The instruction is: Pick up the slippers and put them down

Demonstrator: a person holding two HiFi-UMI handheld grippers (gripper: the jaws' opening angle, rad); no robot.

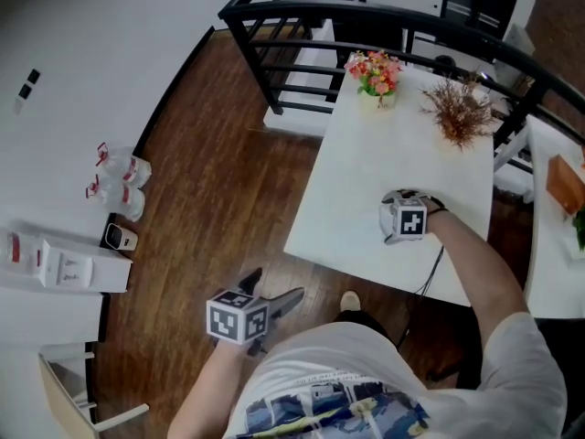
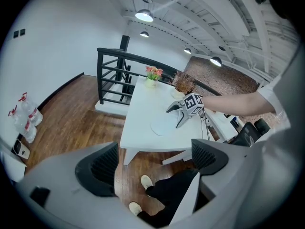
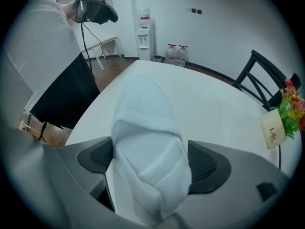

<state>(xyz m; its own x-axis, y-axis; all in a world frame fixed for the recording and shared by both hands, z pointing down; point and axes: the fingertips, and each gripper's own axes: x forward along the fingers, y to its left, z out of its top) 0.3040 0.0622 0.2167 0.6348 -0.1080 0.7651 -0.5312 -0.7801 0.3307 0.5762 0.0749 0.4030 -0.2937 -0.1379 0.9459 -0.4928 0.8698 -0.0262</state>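
Observation:
A white slipper (image 3: pixel 147 142) lies lengthwise on the white table (image 1: pixel 366 172), toe pointing away in the right gripper view. My right gripper (image 3: pixel 150 163) points steeply down onto its near end, and both pads press the soft upper, which is pinched and creased between them. From the left gripper view the slipper (image 2: pixel 163 126) is a pale oval on the table, with the right gripper (image 2: pixel 176 117) at its right end. In the head view the right gripper (image 1: pixel 402 216) is near the table's front right. My left gripper (image 2: pixel 152 163) hangs open over the wood floor, empty, left of the table (image 1: pixel 272 291).
A flower pot (image 1: pixel 377 76) and a dried plant (image 1: pixel 457 112) stand at the table's far end. Behind it runs a black railing (image 1: pixel 274 12). Water bottles (image 1: pixel 119 176) and a white box (image 1: pixel 64 265) sit by the left wall. The person's shoes (image 2: pixel 145 181) are under the table edge.

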